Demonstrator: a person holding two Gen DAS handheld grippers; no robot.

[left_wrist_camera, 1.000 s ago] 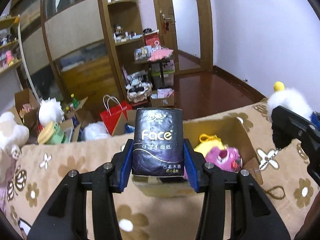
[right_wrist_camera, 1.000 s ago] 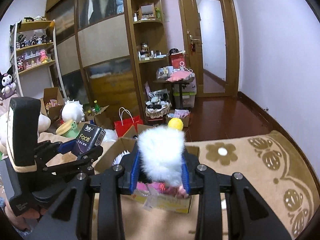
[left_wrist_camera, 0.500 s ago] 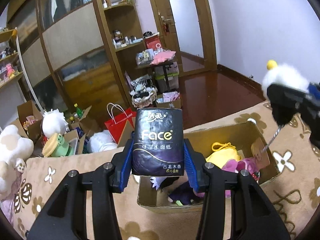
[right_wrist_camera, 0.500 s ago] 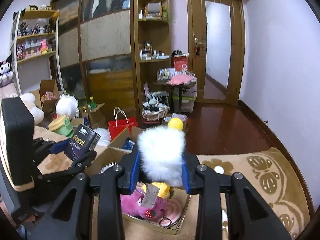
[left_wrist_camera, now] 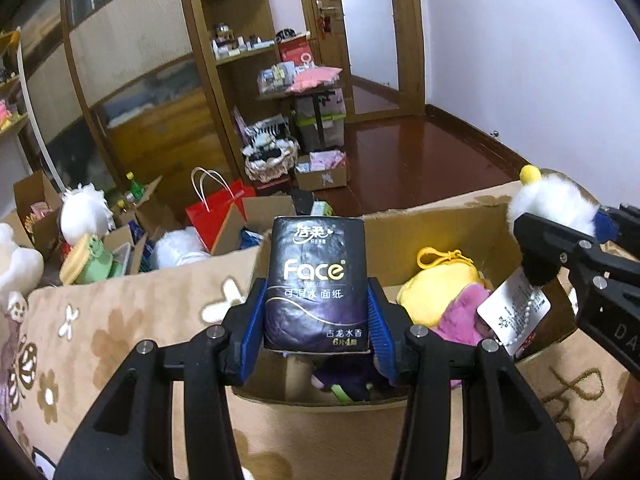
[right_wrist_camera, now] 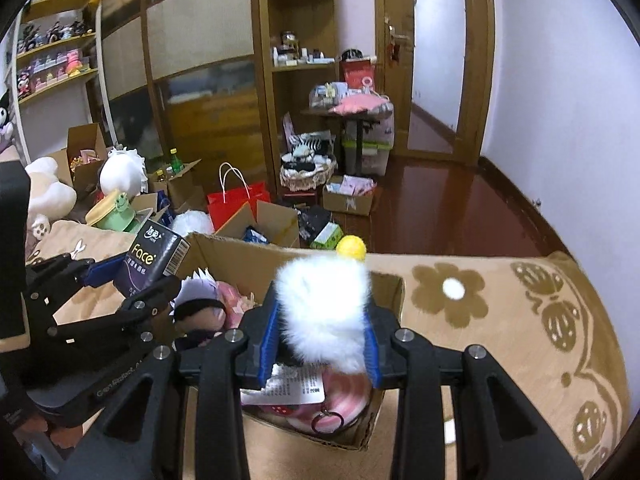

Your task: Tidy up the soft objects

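- Left wrist view: left hand-held gripper [left_wrist_camera: 316, 312] is clamped on a dark purple, soft-wrapped "Face" tissue pack [left_wrist_camera: 316, 284], held upright, blue pads pressing both its sides.
- Just ahead of and below its fingertips: open brown cardboard box [left_wrist_camera: 432, 220] sitting on a beige flower-patterned blanket [left_wrist_camera: 132, 312]. Box already holds a yellow plush pouch with a clip [left_wrist_camera: 440, 280] and a pink plush toy [left_wrist_camera: 460, 316].
- To its right, the right hand-held gripper [left_wrist_camera: 560, 228] carries a white fluffy plush with a yellow pom-pom [left_wrist_camera: 552, 204], over the box's right end; a paper tag [left_wrist_camera: 512, 308] dangles below on a bead chain.
- Judgement: lower the pack into the free near-left corner before letting go; keep it upright, clear of the near wall.
- Right wrist view: right hand-held gripper [right_wrist_camera: 320, 340] is closed tight on the white fluffy plush [right_wrist_camera: 324, 312], over the box's right end [right_wrist_camera: 384, 288]. Left hand-held gripper [right_wrist_camera: 132, 280] with tissue pack [right_wrist_camera: 156, 260] stands to its left, over the box's left end.
- Judgement: descend until the plush rests on the pink toys below, then release; watch that the tag chain doesn't snag the rim, and keep the two grippers apart.
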